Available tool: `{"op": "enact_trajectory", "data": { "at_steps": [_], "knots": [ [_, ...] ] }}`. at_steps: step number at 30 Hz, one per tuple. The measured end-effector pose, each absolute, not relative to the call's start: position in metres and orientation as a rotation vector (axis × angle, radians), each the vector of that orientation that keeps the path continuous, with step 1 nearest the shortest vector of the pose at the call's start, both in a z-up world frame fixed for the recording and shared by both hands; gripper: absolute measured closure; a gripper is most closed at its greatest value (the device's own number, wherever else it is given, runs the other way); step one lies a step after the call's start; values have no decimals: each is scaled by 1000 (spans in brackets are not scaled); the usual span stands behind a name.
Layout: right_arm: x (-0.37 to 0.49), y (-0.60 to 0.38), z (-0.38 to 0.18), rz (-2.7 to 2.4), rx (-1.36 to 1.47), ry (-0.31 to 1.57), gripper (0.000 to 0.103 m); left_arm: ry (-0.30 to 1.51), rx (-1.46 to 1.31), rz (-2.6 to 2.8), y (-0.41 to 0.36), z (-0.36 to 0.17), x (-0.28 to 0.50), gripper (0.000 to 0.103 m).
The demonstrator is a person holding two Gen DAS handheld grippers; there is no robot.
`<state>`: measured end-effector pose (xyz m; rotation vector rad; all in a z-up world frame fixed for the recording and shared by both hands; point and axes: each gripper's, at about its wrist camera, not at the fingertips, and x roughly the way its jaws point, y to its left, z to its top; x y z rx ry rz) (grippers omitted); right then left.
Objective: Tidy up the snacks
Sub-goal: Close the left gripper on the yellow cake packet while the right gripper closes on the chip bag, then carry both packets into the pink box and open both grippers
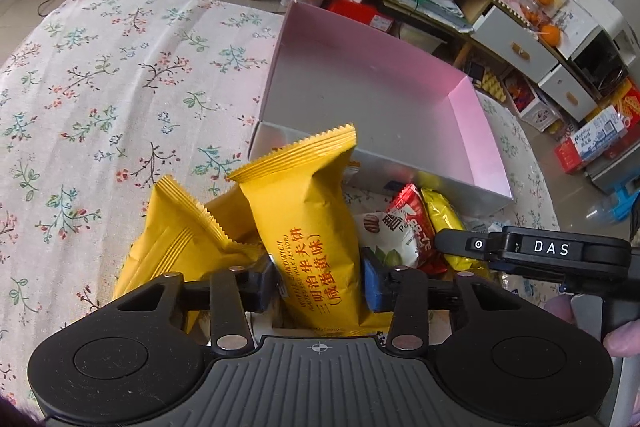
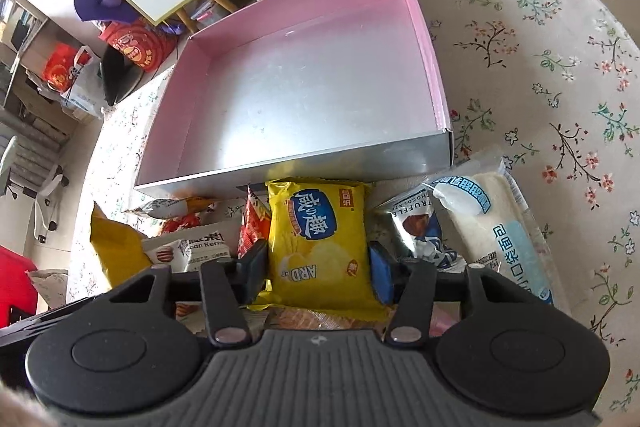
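Both jaws clamp yellow packets (image 1: 316, 227) (image 2: 320, 243) beside the box (image 2: 312, 99)

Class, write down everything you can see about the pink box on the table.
The pink box is a shallow, open-topped rectangular tray, seemingly of card, with pink inner walls, a silvery reflective floor and silver outer sides. It holds nothing yet. It lies flat on the floral tablecloth, near the table's far edge. Snack packets lie heaped along its near wall; whether they touch it is unclear. Neither claw touches it.
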<state>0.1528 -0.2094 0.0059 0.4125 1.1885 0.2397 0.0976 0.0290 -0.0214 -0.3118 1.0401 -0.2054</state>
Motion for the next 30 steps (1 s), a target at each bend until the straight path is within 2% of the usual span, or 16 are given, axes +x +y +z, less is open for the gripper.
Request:
{"op": "enact_trajectory", "data": {
  "at_steps": [13, 30],
  "knots": [
    [143, -207, 24, 256, 402, 1141, 57, 994, -323, -220, 37, -8, 88, 68],
    [155, -215, 53, 202, 484, 1010, 57, 863, -325, -256, 28, 47, 102, 68]
  ]
}}
